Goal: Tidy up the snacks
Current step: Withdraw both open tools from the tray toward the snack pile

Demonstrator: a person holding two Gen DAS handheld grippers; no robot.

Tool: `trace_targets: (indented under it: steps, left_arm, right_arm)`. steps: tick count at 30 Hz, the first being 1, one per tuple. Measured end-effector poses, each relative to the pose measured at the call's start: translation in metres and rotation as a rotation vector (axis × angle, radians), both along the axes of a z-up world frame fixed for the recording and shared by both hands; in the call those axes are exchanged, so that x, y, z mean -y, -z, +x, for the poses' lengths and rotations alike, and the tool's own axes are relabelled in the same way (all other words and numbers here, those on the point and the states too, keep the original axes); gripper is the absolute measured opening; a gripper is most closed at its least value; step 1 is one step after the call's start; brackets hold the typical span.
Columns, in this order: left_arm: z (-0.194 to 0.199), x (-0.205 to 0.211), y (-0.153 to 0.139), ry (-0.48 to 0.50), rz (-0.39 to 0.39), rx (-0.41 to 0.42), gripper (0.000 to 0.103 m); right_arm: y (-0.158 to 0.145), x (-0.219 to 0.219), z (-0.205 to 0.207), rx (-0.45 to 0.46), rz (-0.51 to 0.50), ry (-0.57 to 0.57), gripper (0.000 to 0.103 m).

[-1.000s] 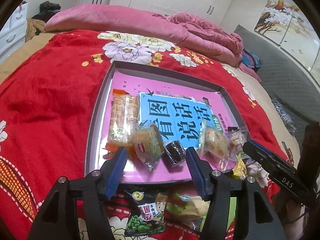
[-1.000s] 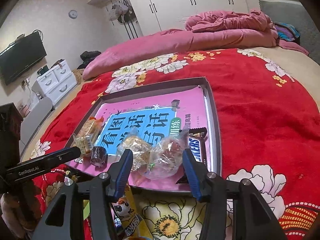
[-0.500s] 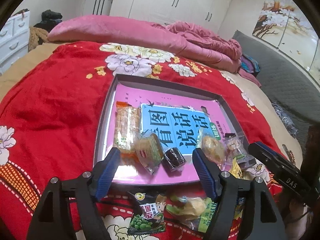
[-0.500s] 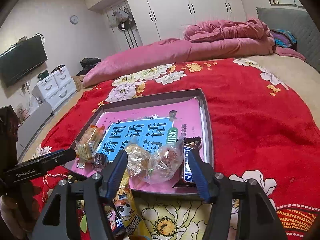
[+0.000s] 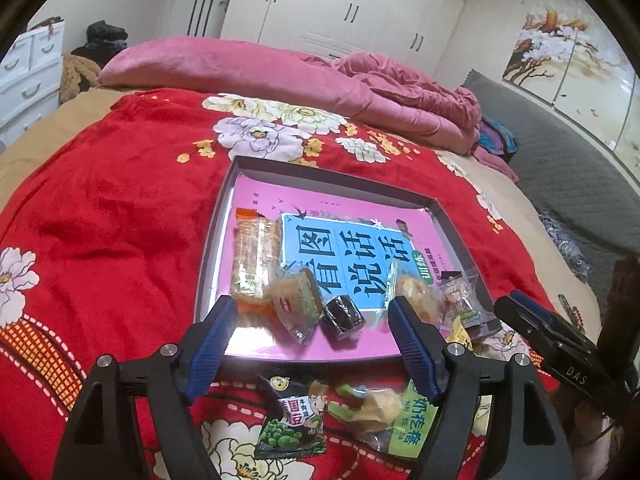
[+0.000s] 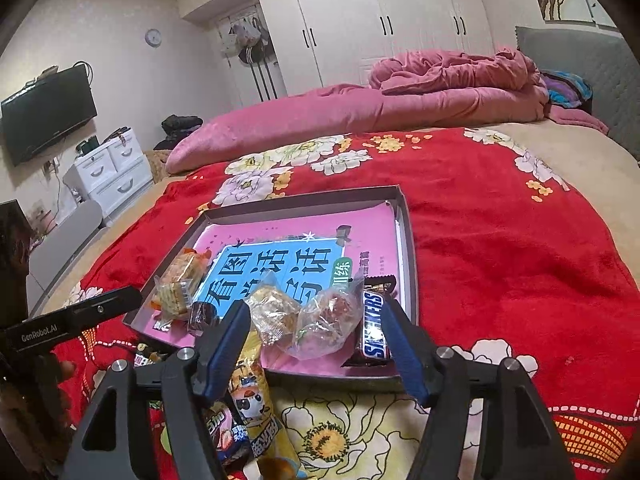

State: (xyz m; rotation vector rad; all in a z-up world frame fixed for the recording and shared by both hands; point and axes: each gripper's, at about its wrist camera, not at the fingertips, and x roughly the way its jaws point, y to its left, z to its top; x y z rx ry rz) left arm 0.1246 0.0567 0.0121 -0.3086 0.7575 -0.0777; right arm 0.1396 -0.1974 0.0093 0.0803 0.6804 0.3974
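A shallow grey tray point(image 5: 224, 216) with a pink and blue liner lies on the red bed cover. Along its near edge lie an orange cracker pack point(image 5: 254, 258), a clear-wrapped cake point(image 5: 296, 304), a dark square sweet point(image 5: 343, 316), a round pastry point(image 6: 276, 312), a clear bag point(image 6: 326, 326) and a Snickers bar point(image 6: 374, 324). My left gripper point(image 5: 314, 344) is open and empty above the tray's near edge. My right gripper point(image 6: 316, 352) is open and empty over the near right corner. A green pea packet point(image 5: 294, 420) and a green-white packet point(image 5: 404, 416) lie outside the tray.
A yellow cartoon packet point(image 6: 256, 412) and a dark pink packet point(image 6: 222, 432) lie on the cover below my right gripper. Pink bedding point(image 5: 280, 76) is heaped at the far side. A white drawer unit point(image 6: 112, 176) stands to the left.
Both grippers have drawn back and risen from the tray's near edge, both open. The snacks in the tray have not moved; more of the loose packets shows.
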Motion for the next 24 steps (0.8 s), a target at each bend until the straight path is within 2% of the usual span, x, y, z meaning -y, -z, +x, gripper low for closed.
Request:
trace_targets:
  steps: [8,24]
  left_arm:
    - [-0.007,-0.005,0.0,-0.01,-0.016,-0.009,0.079]
    - [-0.024,0.01,-0.003,0.035,0.032,-0.012,0.079]
  right_arm:
    - [-0.002,0.0,-0.01,-0.003,0.0,-0.015,0.068]
    - [-0.001,-0.005,-0.029,-0.023,-0.026,-0.032,0.068]
